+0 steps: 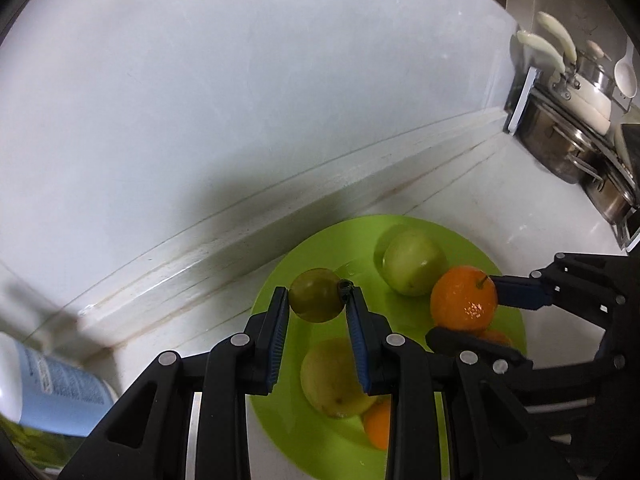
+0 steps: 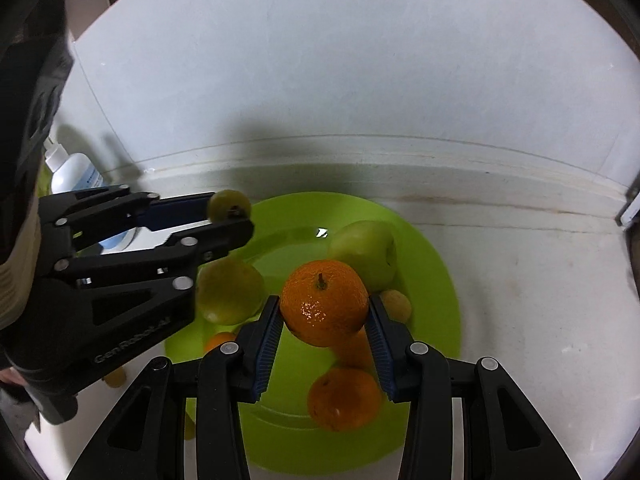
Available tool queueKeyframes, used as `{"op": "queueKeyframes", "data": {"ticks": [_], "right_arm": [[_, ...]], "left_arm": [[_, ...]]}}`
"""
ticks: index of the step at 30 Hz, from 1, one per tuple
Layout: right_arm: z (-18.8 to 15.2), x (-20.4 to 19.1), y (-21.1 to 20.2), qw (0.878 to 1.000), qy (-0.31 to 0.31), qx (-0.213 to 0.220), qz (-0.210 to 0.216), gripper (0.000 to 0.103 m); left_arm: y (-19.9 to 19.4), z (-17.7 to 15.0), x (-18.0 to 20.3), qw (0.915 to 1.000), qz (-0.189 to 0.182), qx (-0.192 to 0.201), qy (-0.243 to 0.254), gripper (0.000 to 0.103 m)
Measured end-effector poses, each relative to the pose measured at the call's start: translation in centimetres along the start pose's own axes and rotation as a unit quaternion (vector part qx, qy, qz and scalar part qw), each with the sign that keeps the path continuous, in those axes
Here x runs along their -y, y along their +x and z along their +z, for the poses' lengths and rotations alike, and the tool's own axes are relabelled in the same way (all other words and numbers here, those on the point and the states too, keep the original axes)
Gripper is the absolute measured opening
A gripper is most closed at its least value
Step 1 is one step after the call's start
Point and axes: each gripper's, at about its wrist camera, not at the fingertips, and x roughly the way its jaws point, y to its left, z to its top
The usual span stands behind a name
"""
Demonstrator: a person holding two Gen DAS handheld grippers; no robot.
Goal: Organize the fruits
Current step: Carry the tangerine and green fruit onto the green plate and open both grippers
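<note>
Both tongs hang over a green plate on a white counter, each clamped on a fruit. The left gripper pinches a small green fruit between its blue pads, above the plate's left rim. The right gripper squeezes an orange, stem up, over the plate's middle.

On the plate lie a green apple at the back, a pale pear to the left, a second orange near the front, and a small yellowish fruit just beside the right finger. Another orange peeks out under the left gripper, which crosses the plate's left side and hides part of it.

A white bottle with a blue label stands left of the plate; its print is too blurred to read. Steel pots and white-handled utensils sit at the far right. The left gripper's body bears the raised lettering "GenRobot.AI".
</note>
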Motion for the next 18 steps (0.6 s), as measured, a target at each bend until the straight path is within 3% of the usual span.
{"op": "queueKeyframes", "data": {"ticks": [5,7,11,16,18], "right_arm": [[0.2,0.2,0.7,1.0,0.004,-0.008,-0.004,0.043],[0.2,0.5,0.7,1.0,0.008,-0.009,-0.007,0.043],[0.2,0.3,0.4,1.0,0.009,-0.009,-0.007,0.044],[-0.2,-0.5,-1.7,0.999,-0.006,0.019,-0.029,0.044],[-0.7,-0.5,-2.8,0.999,0.0,0.031,-0.034,0.051]], "left_arm": [[0.9,0.3,-0.1,1.0,-0.005,-0.007,-0.003,0.03],[0.6,0.5,-0.2,0.9999,-0.003,-0.002,-0.009,0.041],[-0.6,0.3,-0.6,0.9998,0.005,0.012,-0.012,0.044],[-3.8,-0.8,-0.9,0.9979,0.04,0.043,-0.026,0.061],[-5.3,-1.3,-0.9,0.9967,0.051,0.054,-0.033,0.066]]}}
